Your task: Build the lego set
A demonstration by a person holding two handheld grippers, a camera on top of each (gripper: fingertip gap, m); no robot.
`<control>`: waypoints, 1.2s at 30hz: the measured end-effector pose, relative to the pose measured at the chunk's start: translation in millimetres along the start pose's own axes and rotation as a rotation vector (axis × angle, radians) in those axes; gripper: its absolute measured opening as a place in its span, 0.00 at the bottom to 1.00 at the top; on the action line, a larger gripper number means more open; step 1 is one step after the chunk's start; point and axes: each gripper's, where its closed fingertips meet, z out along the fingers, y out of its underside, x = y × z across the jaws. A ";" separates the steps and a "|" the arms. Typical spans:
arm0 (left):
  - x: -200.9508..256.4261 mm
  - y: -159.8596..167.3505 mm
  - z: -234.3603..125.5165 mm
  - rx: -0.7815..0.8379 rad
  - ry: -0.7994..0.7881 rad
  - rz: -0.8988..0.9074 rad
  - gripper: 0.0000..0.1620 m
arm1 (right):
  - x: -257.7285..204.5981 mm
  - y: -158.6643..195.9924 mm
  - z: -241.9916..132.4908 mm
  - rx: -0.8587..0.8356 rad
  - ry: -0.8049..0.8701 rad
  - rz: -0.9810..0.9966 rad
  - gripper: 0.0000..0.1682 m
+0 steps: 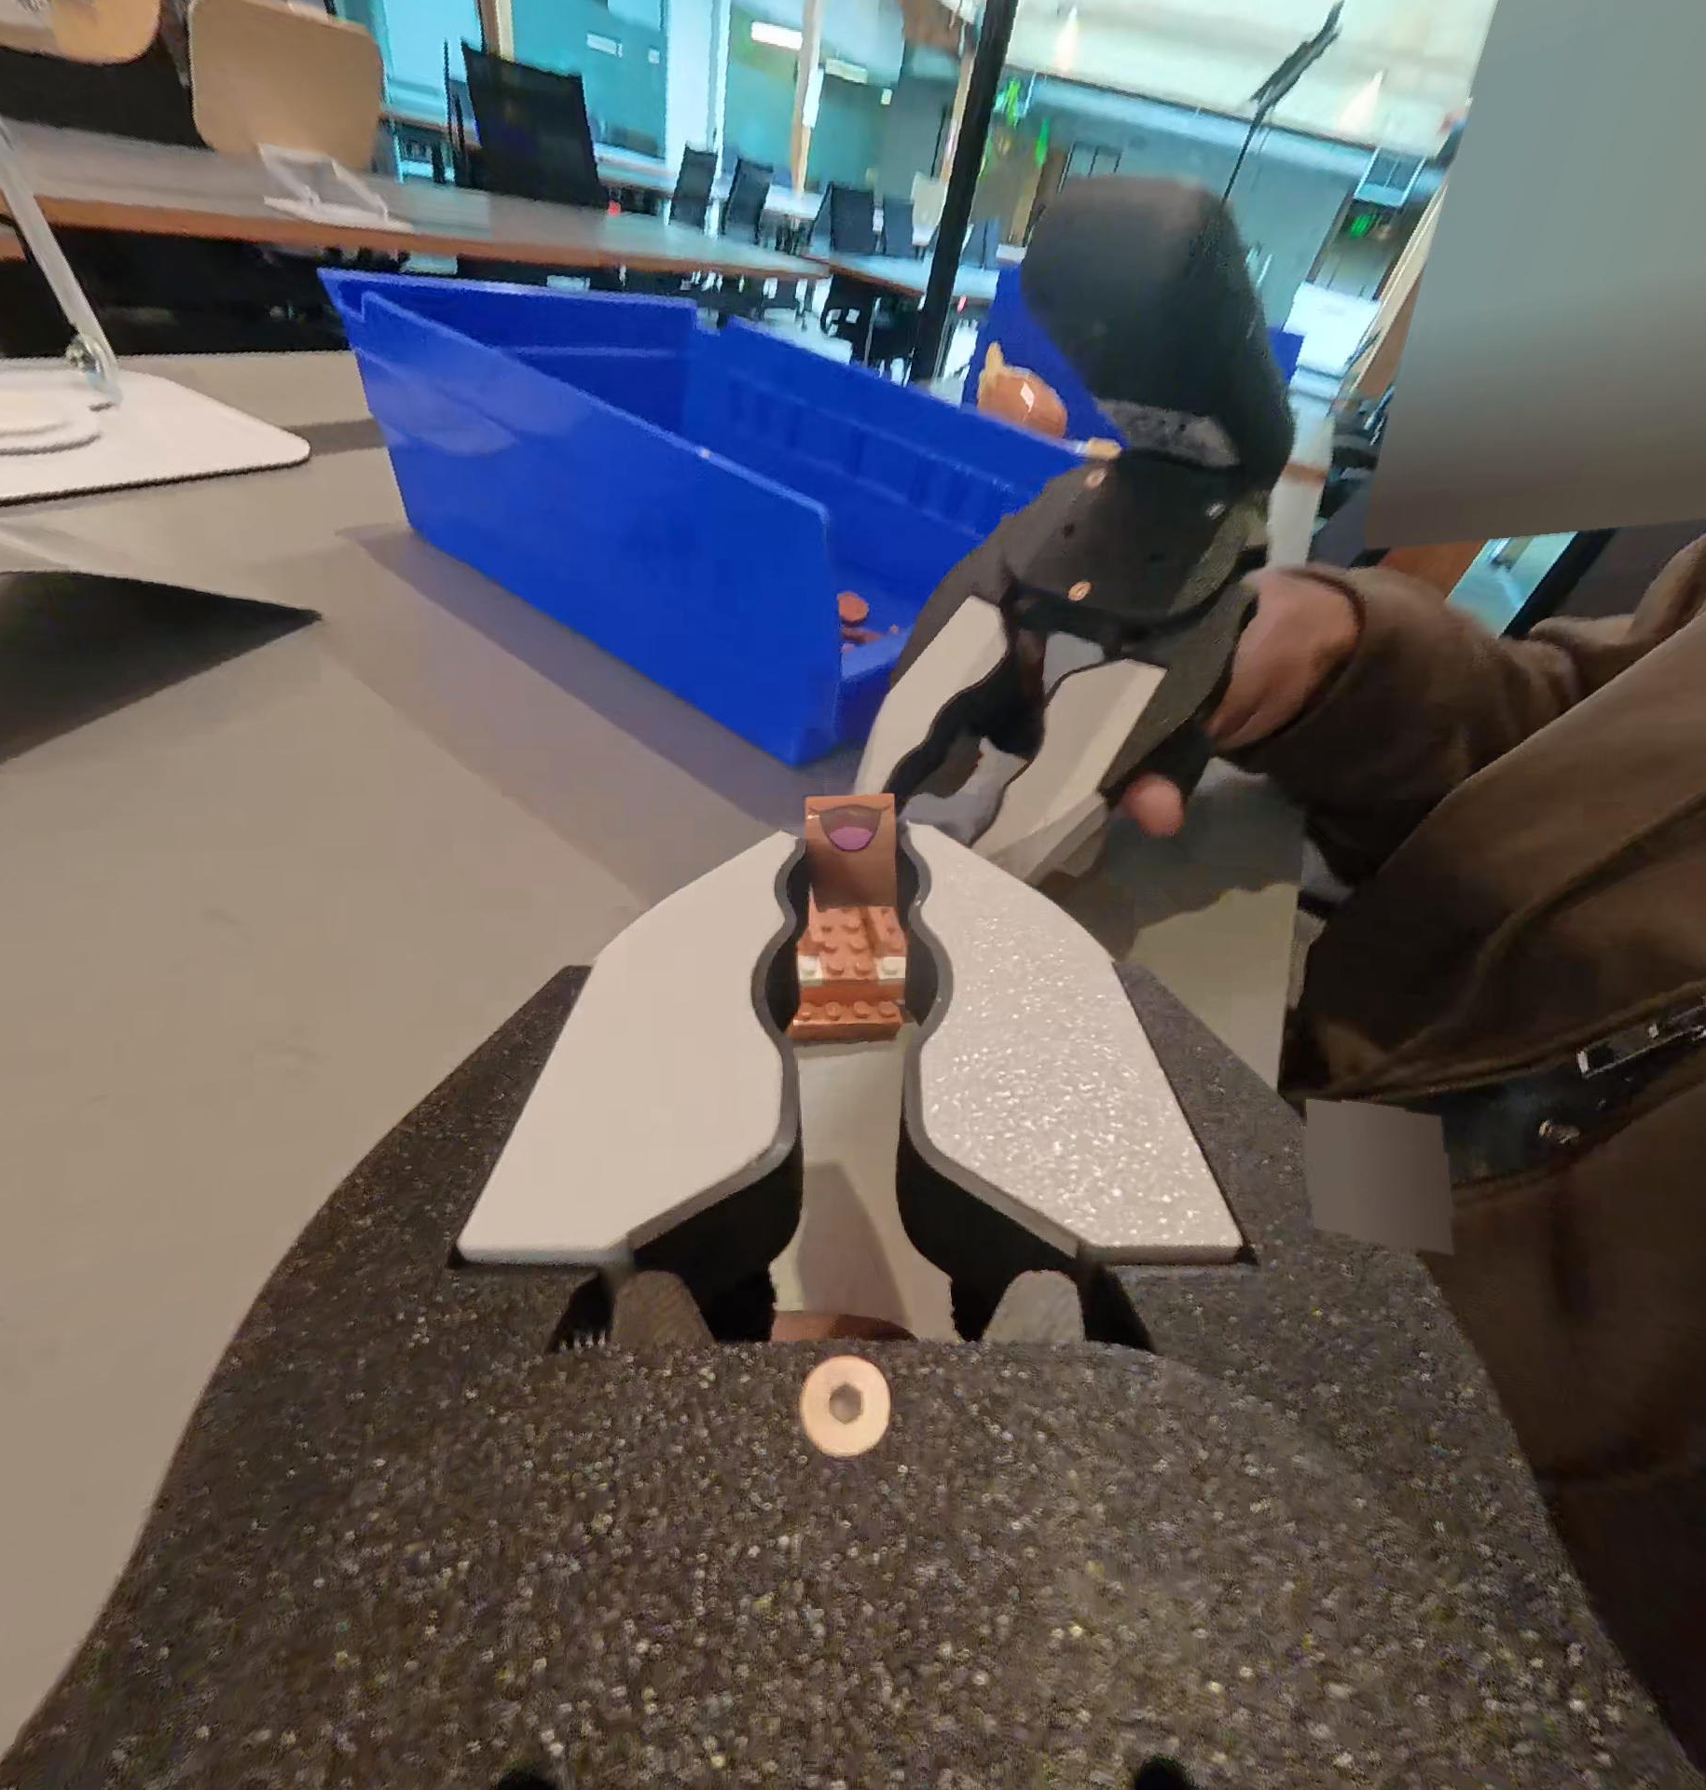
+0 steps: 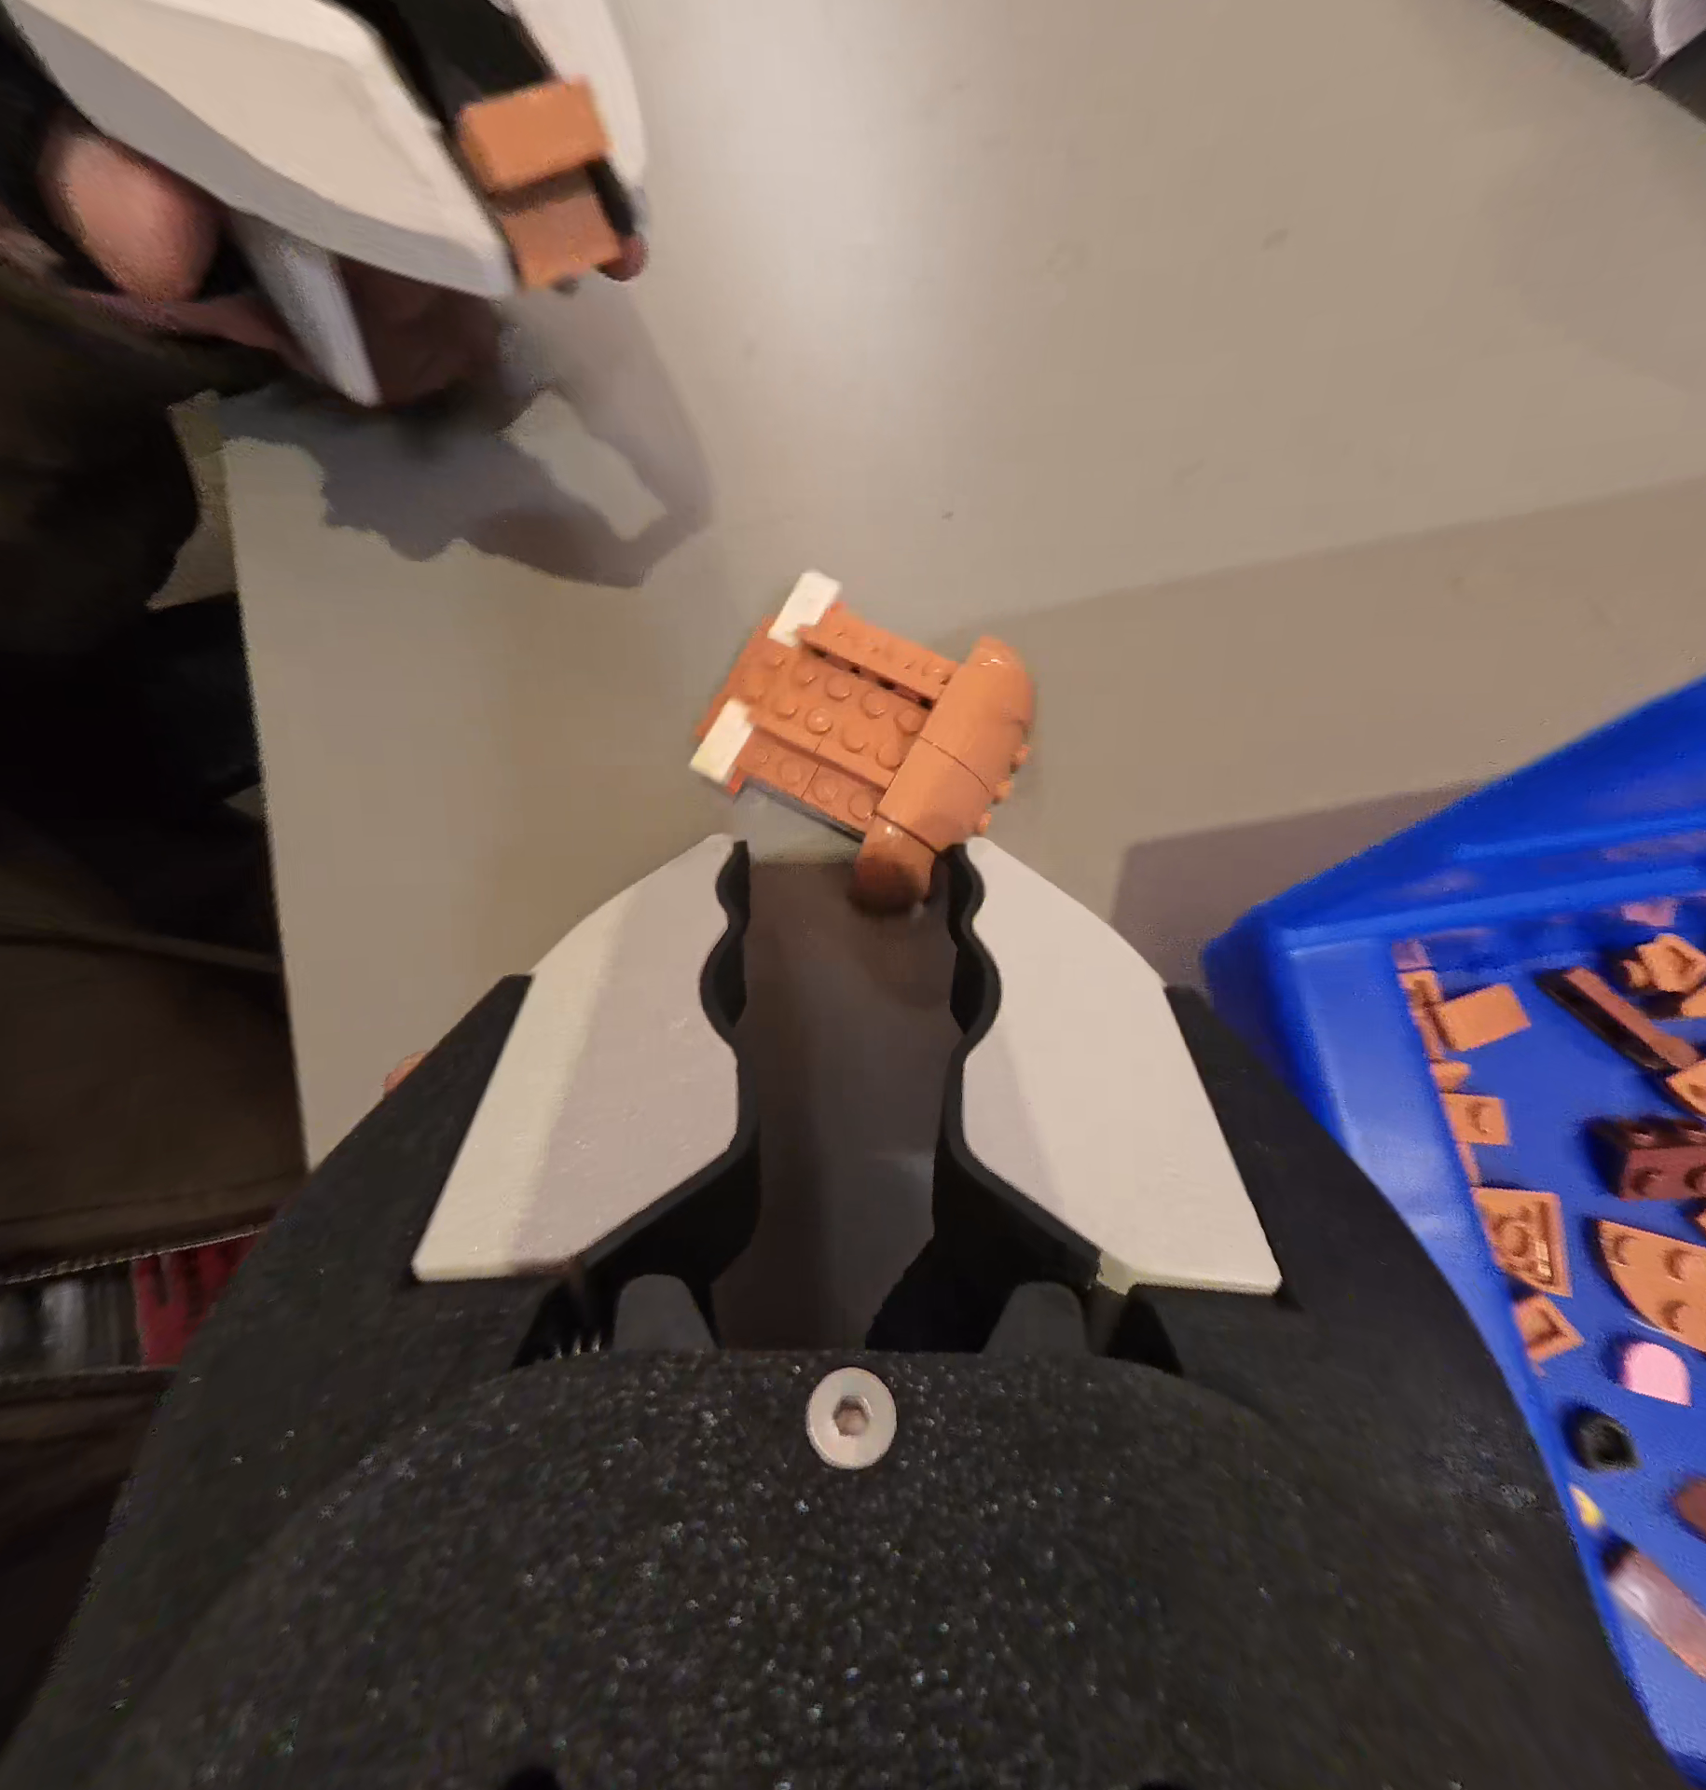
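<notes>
Left gripper (image 1: pixel 849 930) pinches a small brown lego assembly (image 1: pixel 847 954). Right gripper (image 2: pixel 844 862), spread, hovers just behind another brown lego assembly (image 2: pixel 859 722) on the tabletop (image 2: pixel 1217 387).

1. A small brown lego assembly (image 1: pixel 847 954), with a printed mouth tile standing upright at its far end, is sitting clamped between grey fingers.
2. A larger orange-brown studded assembly (image 2: pixel 849 722), with white corner pieces, is lying tilted on the grey table.
3. Loose brown, tan and pink pieces (image 2: pixel 1643 1230) are lying scattered in the blue bin.
</notes>
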 end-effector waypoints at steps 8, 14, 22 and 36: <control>-10.0 24.0 -6.0 -0.187 0.020 0.133 0.10 | -6.4 -4.1 -2.0 0.004 -0.046 -0.102 0.27; -18.7 38.9 -4.4 -0.311 0.123 0.264 0.10 | 1.3 -12.5 10.4 0.016 -0.011 -0.186 0.35; -23.6 49.5 3.6 -0.402 0.201 0.339 0.10 | -5.9 -29.3 22.0 0.007 -0.025 -0.296 0.34; -22.6 56.7 7.6 -0.455 0.215 0.350 0.10 | -1.2 -16.3 34.2 -0.355 -0.064 -0.428 0.26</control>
